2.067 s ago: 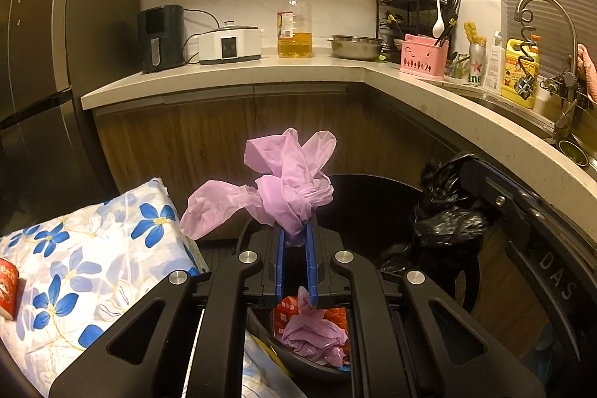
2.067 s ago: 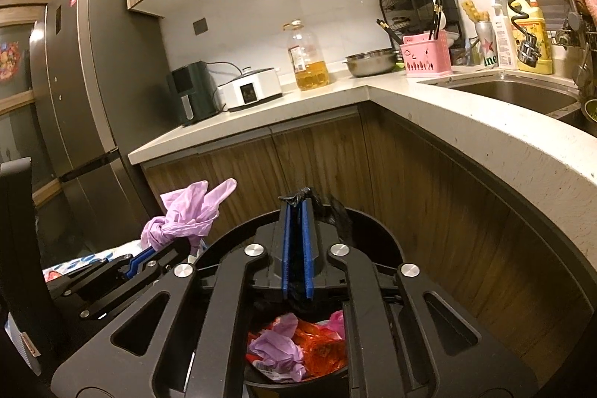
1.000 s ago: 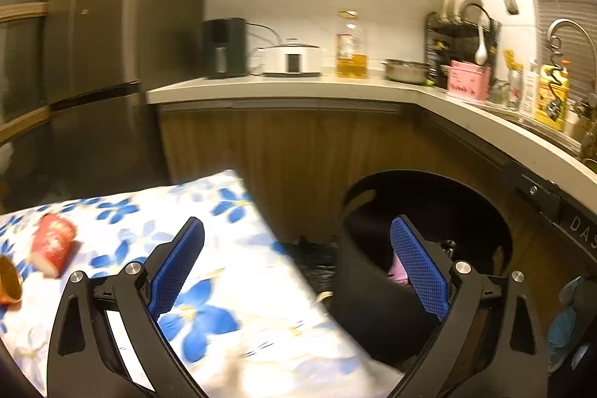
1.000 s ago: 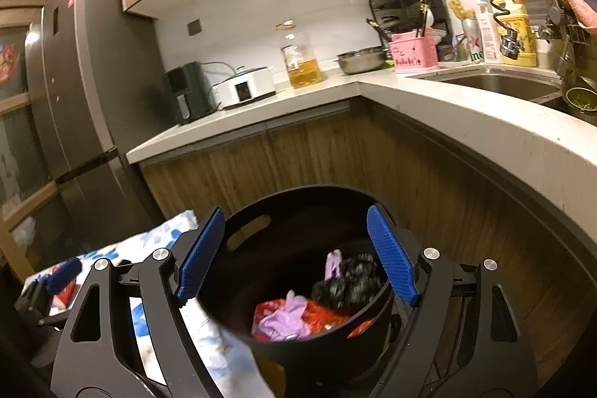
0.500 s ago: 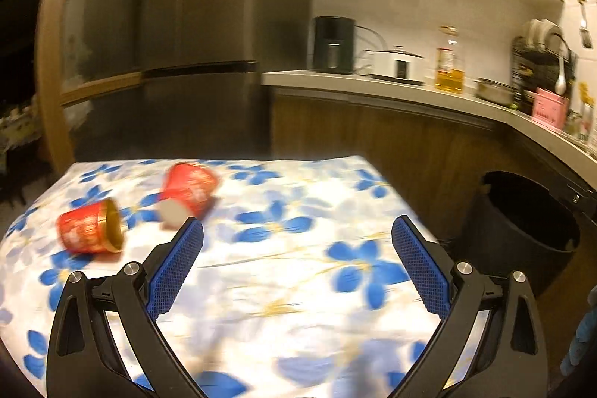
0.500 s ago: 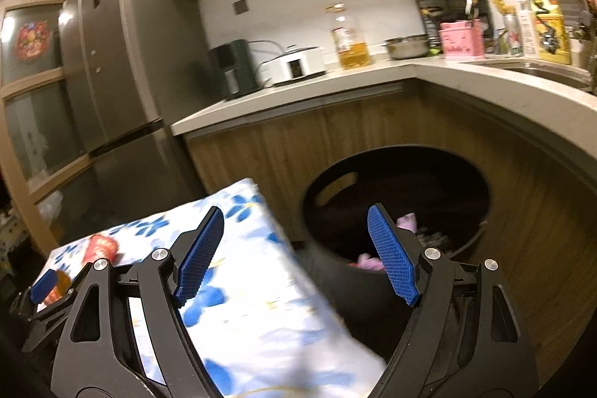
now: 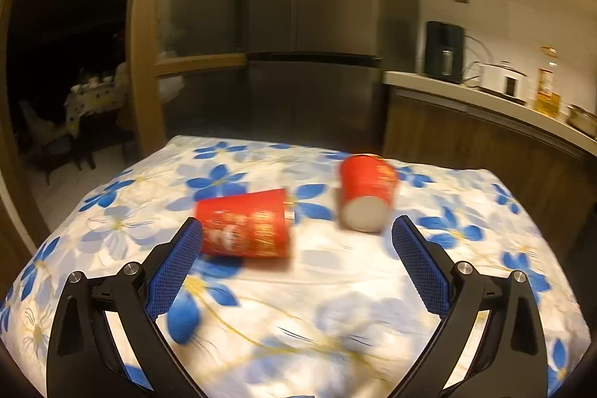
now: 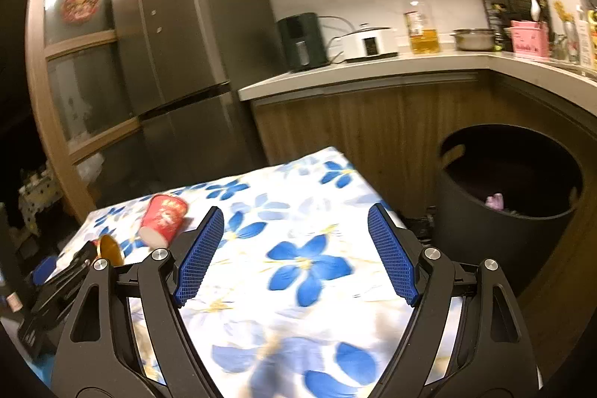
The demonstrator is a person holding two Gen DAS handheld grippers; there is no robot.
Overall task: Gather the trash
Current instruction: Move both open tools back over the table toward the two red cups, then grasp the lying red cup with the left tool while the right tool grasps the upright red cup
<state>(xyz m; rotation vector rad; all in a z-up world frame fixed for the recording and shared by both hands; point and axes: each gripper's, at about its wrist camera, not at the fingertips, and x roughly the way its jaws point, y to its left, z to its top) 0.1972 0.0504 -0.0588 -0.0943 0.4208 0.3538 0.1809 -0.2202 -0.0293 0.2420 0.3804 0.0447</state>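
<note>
Two red paper cups lie on their sides on the table with a white, blue-flowered cloth [image 7: 335, 304]. In the left wrist view one red cup [image 7: 244, 228] lies just past my left finger pad, the other red cup [image 7: 367, 191] farther right, base toward me. My left gripper [image 7: 294, 234] is open and empty above the cloth. In the right wrist view my right gripper [image 8: 296, 224] is open and empty over the cloth [image 8: 306, 267]; a red cup [image 8: 164, 221] and a gold cup mouth [image 8: 109, 248] lie at far left. The black bin [image 8: 507, 207] with trash inside stands at the right.
A tall grey fridge [image 8: 179, 55] stands behind the table. The kitchen counter [image 8: 373, 69] holds an appliance, a cooker, an oil bottle and a bowl. Wooden cabinets [image 8: 365, 125] run under it. A dark doorway [image 7: 71, 62] opens at the left.
Both grippers let go over the bin, opened, and swung left away from it to the table. The two red cups have come close in front of the left gripper.
</note>
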